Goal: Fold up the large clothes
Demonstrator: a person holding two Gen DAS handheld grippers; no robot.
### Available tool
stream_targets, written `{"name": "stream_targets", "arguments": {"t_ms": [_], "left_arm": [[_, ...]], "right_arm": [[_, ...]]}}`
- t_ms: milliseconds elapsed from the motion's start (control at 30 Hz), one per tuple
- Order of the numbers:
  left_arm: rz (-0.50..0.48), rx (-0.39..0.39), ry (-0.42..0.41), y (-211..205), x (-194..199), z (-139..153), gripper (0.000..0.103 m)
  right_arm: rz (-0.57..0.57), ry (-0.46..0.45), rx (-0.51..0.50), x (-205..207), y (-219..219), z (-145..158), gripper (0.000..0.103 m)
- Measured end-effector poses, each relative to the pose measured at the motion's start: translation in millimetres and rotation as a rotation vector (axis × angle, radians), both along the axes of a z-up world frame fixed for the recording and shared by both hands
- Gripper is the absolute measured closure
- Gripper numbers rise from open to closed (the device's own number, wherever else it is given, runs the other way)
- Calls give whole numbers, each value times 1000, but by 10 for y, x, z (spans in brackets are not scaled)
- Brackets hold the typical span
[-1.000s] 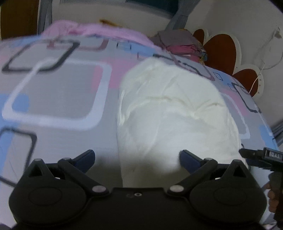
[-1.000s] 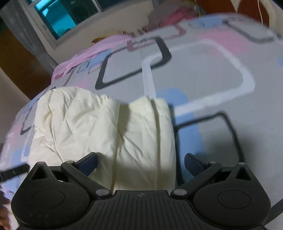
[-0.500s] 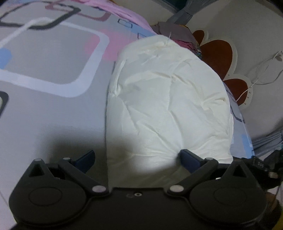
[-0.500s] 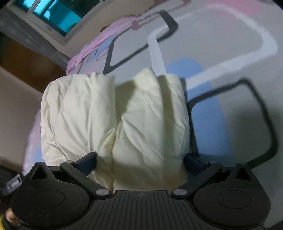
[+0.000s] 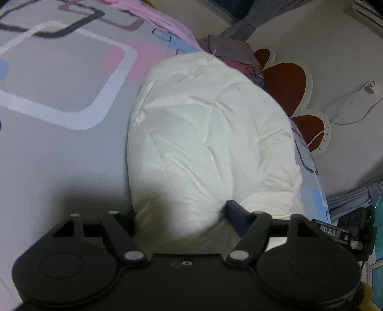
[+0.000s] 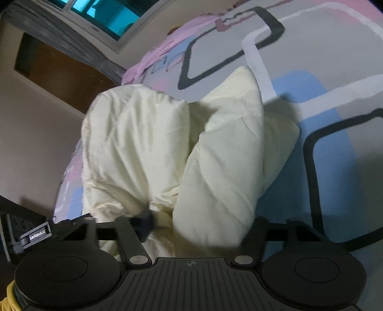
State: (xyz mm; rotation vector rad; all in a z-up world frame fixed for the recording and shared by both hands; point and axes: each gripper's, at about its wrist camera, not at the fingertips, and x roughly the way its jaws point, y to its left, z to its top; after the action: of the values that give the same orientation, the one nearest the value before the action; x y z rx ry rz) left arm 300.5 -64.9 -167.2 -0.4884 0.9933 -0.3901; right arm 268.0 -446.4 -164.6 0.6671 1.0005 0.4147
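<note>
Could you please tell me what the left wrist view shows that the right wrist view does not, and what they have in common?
Only the left wrist view shows the brown flower-shaped headboard, a white cable on the wall, and a heap of grey and pink clothes.

Only the right wrist view shows the window and the dark wooden panel below it.

Both show the cream padded garment lying on the patterned bedsheet, with each hand-held gripper, left and right, closing its jaws around a bunched end of it.
</note>
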Motion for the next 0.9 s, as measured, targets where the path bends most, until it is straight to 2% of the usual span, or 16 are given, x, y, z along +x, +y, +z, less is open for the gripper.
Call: {"name": "stream_targets", "arguments": {"t_ms": [100,167,367,500,667,733,900], "left_arm": [[5,14,-27,19,-32,130,35],[13,23,-51,90,-83,219,35],[73,63,-111,683,-223,582,35],[130,93,-140,1265,-276,729,35],[172,101,-165,2170,-244,807,35],[182,97,-166,2635,-205,794,35],[207,132,-180,3484,-28,809,35]], "right_arm": [[-7,-15,48,26,61,67,56],[-7,-29,70,53,151,118,56],[36,-49,149,230,764,299,56],[92,-62,175,383,1462,402,56],[113,-80,184,545,2564,470,56],[109,-75,185,595,3006,458,56],[113,-64,186,853,4078,371,56]]}}
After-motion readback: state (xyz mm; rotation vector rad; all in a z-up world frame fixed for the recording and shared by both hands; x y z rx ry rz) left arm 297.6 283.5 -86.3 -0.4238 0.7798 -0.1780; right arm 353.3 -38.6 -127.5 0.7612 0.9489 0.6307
